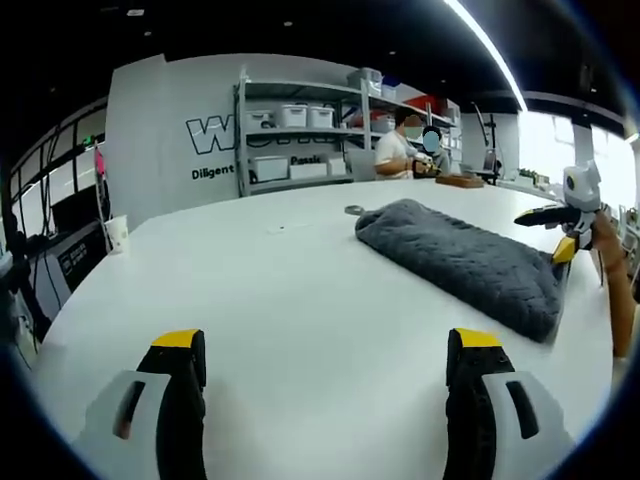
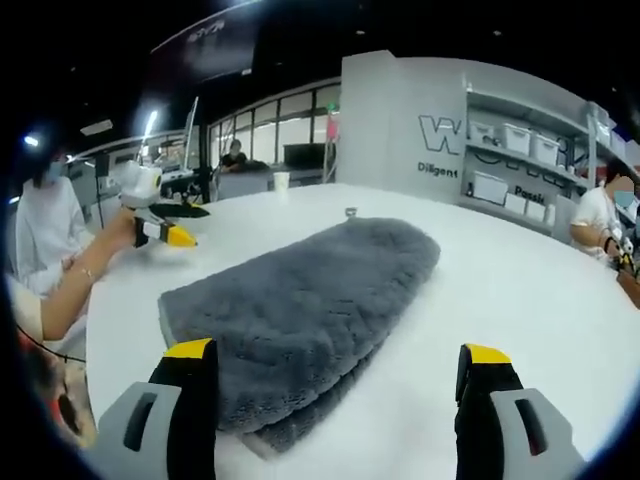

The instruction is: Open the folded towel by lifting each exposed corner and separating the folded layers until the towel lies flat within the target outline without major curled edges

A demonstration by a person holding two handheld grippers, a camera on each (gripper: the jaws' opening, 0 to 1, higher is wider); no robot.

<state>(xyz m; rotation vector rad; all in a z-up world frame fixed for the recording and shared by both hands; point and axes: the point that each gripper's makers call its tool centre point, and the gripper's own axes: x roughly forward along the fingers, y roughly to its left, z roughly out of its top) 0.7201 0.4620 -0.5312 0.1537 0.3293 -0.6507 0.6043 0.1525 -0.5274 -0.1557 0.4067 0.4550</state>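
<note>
1. Currently the folded grey towel [image 2: 300,310] lies on the white surface [image 1: 300,300], layers stacked, toward its right edge.
2. Left claw [image 1: 325,375] gapes wide over bare surface, holding nothing.
3. Right claw [image 2: 335,385] gapes wide over the towel's near end, gripping nothing.
4. White storage bins [image 1: 305,116] sit on distant shelves [image 1: 300,135]; contents unreadable.

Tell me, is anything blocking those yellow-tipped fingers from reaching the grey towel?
Nothing visible does. Bare white table lies between the open left gripper and the folded towel. The open right gripper is already at the towel's near edge.
</note>
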